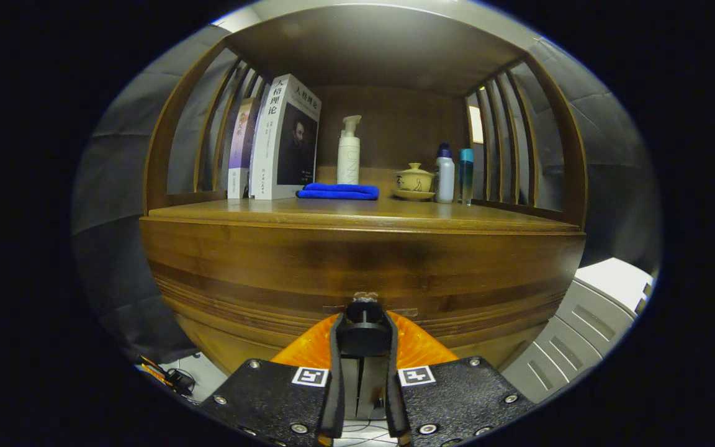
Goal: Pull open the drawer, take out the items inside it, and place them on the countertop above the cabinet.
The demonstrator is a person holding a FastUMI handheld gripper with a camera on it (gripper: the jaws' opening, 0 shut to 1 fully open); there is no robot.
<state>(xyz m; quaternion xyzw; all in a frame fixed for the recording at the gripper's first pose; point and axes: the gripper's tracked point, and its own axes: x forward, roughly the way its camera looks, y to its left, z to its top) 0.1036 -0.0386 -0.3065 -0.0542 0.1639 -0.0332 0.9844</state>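
Drawer front, knob tong-clamped.

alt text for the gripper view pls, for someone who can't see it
The claw has both fingers closed on the dark drawer knob at the front of a wooden cabinet. On the countertop above stand books, a folded blue cloth, a white pump bottle, a lidded teacup and two small bottles.
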